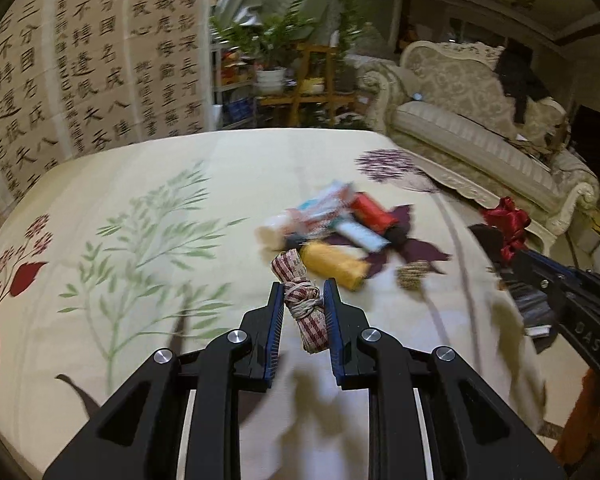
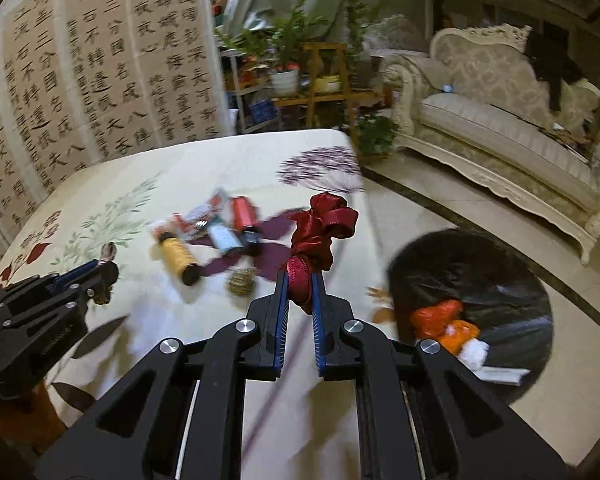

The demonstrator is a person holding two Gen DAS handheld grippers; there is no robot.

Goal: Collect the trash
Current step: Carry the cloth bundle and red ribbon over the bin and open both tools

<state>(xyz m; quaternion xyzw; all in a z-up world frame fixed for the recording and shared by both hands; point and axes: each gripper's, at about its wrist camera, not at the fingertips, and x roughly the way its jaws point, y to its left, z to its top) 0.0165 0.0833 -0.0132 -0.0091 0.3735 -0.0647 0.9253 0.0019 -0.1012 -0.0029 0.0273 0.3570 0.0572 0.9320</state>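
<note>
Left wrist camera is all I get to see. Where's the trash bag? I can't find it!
Observer: A black trash bag lies open on the floor, just past the table edge. Only the right wrist view shows it.
Operator: Is anything in it?
Observer: Yes, something orange and something white sit inside.
Operator: Is the red bow thing held tight?
Observer: The right gripper is shut on the red ribbon, pinching its lower end.
</note>
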